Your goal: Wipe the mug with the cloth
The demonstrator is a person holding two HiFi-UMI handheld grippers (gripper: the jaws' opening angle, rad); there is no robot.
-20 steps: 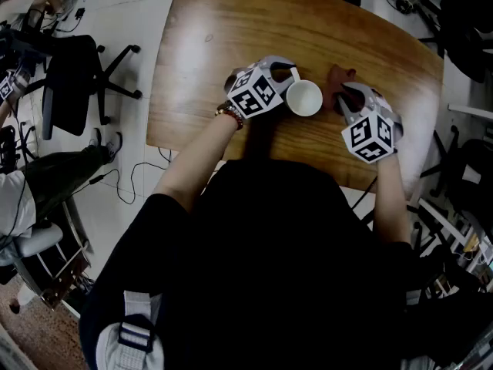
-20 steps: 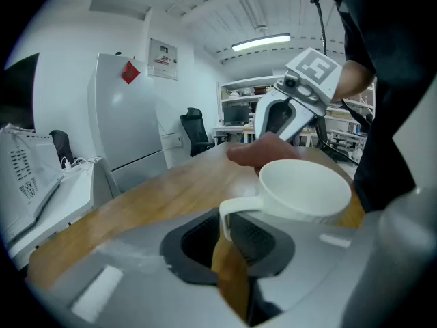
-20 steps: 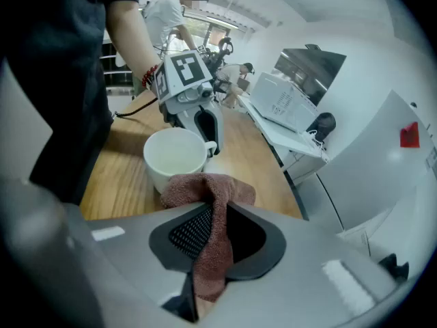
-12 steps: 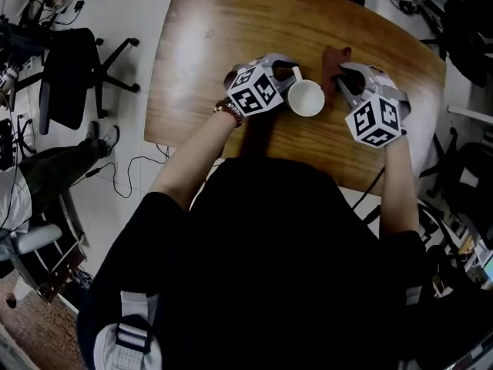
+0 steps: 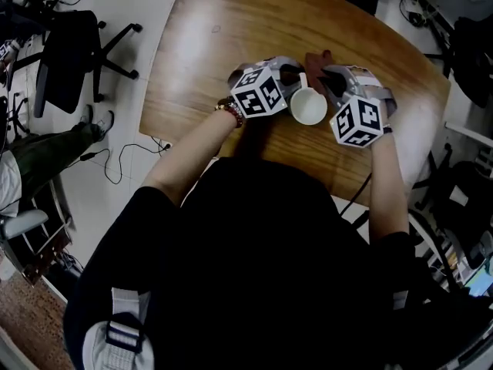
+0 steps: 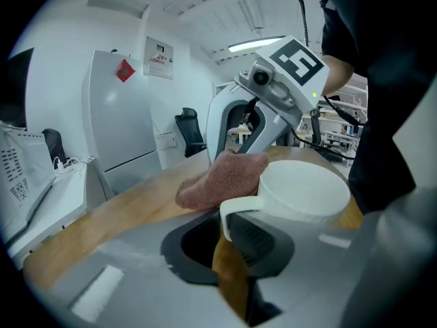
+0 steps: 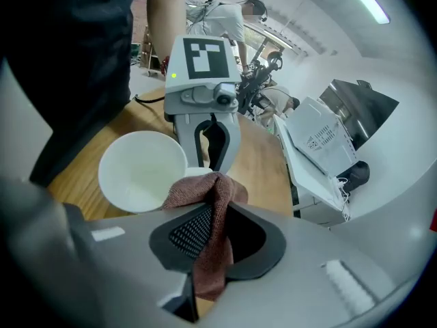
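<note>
The white mug (image 5: pixel 308 108) sits over the middle of the wooden table (image 5: pixel 231 29), nearer the near edge than the far one, its mouth facing up and empty. Whether its base rests on the wood cannot be told from any view. The reddish-brown cloth (image 7: pixel 208 203) lies bunched against the mug's side by the handle (image 6: pixel 237 206), on the side turned toward the far edge.

The head view gives only the layout: the mug between the two marker cubes, with a scrap of cloth showing beyond it. It hides both sets of jaws. The left gripper view shows what the head view does not: the handle runs down between that gripper's pads, and the cloth presses on the mug wall just behind it. The right gripper view looks into the mug from the other side and shows the cloth rising out of its own jaws to touch the mug near the rim.

The left gripper (image 6: pixel 229 227) has its jaws nearly together, clamped on the mug's handle. The right gripper (image 7: pixel 213 210) has its jaws almost fully closed, pinching a fold of the cloth whose loose end hangs below the pads. The two grippers face each other across the mug.

Off the table's left edge stands a black office chair (image 5: pixel 65 60).
</note>
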